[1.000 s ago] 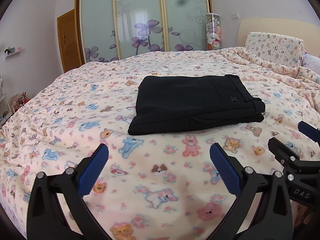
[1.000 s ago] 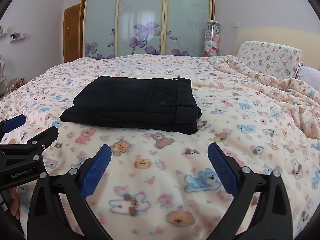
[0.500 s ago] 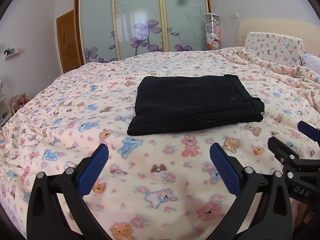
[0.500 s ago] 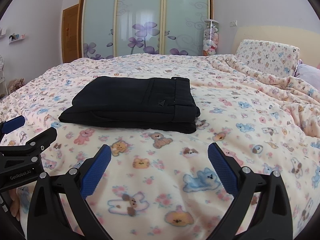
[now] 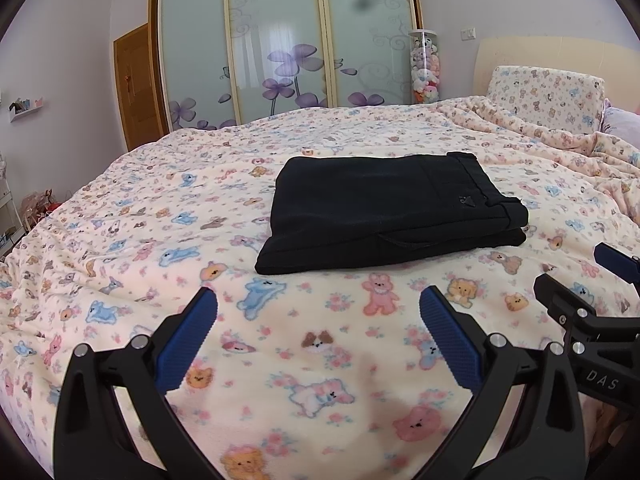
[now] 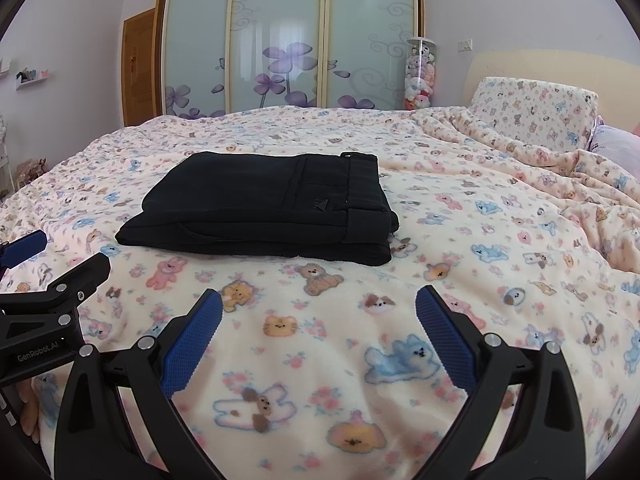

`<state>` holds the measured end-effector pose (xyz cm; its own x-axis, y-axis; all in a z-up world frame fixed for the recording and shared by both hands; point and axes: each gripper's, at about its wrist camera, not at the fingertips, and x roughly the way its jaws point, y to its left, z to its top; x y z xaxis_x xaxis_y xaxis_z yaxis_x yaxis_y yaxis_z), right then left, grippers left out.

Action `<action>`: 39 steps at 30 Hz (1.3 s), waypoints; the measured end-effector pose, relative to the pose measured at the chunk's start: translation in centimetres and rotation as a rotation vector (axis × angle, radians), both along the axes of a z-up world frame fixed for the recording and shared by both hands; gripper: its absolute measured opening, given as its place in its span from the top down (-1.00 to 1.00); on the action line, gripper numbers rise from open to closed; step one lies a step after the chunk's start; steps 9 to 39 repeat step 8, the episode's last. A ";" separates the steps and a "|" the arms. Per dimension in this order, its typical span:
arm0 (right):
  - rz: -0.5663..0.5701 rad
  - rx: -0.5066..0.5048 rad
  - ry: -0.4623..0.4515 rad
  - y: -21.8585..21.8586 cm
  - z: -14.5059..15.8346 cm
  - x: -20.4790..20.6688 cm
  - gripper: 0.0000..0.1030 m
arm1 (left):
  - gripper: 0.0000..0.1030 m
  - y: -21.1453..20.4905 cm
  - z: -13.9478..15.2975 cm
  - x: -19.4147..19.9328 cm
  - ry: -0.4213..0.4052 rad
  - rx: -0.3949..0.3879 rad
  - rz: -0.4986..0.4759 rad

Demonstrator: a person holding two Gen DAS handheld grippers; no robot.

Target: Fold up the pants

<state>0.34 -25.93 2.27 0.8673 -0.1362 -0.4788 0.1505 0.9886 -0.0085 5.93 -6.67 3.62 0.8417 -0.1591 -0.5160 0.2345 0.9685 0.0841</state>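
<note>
We read two markings, both in pale letters on black gripper bodies. In the left wrist view, "DAS" stands on the right gripper (image 5: 616,276) at the right edge — in the right wrist view, "GenRobot.AI" stands on the left gripper (image 6: 60,258) at the left edge.

Home bedroom, bed (image 5: 120,240) under teddy-print blanket, sliding wardrobe (image 5: 280,40) (frosted, purple flowers), headboard (image 6: 540,68)
</note>
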 end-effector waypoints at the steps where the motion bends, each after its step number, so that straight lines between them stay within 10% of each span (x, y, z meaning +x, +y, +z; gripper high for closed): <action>1: 0.000 0.000 0.000 0.0 0.0 0.0 -0.93 | -0.97 0.0 0.0 0.1 0.003 -0.001 -0.002; 39: 0.001 0.000 0.002 -0.1 0.0 0.0 -0.93 | -0.97 0.1 0.2 0.4 0.016 -0.001 -0.007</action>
